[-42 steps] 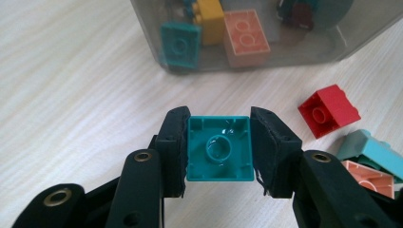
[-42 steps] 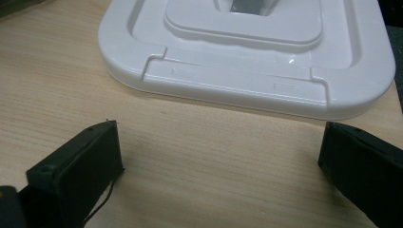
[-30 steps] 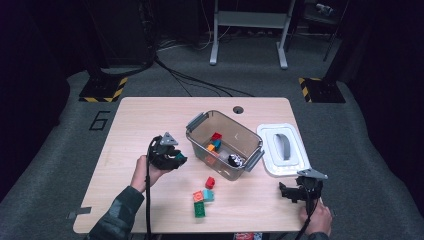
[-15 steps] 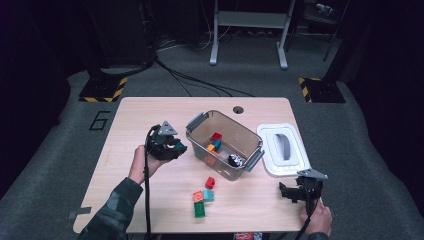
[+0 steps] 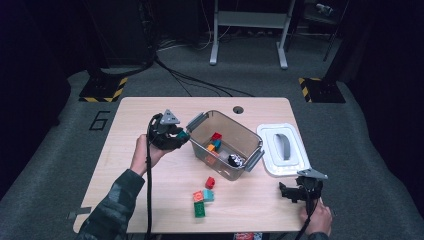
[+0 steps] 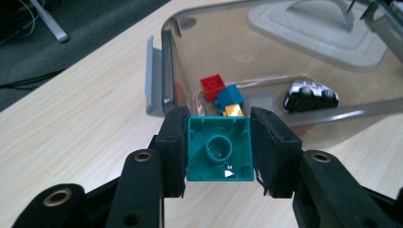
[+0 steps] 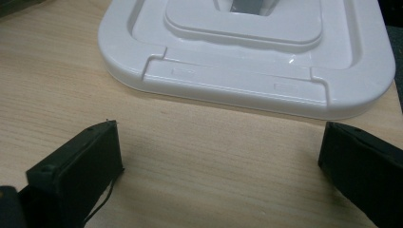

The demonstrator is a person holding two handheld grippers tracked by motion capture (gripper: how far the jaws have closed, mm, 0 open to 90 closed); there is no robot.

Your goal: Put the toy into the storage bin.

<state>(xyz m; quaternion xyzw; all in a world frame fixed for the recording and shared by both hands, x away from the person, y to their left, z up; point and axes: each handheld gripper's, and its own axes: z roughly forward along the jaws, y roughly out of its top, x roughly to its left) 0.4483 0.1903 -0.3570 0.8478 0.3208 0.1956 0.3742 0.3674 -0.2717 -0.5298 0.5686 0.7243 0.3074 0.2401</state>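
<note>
My left gripper is shut on a teal brick, hollow underside facing the camera, held just left of the clear bin's rim. Inside the bin lie a red brick, a blue brick, an orange brick and a small black-and-white toy car. My right gripper rests low at the table's front right, jaws wide open with nothing between them, just short of the white lid.
On the table in front of the bin lie a red brick, an orange-and-teal pair and a green brick. The table has a cable hole at its back edge. Cables trail from both grippers toward the front.
My left gripper has carried the teal brick up and to the right, from the table's left-middle to the bin's left rim. The right gripper has stayed put.
</note>
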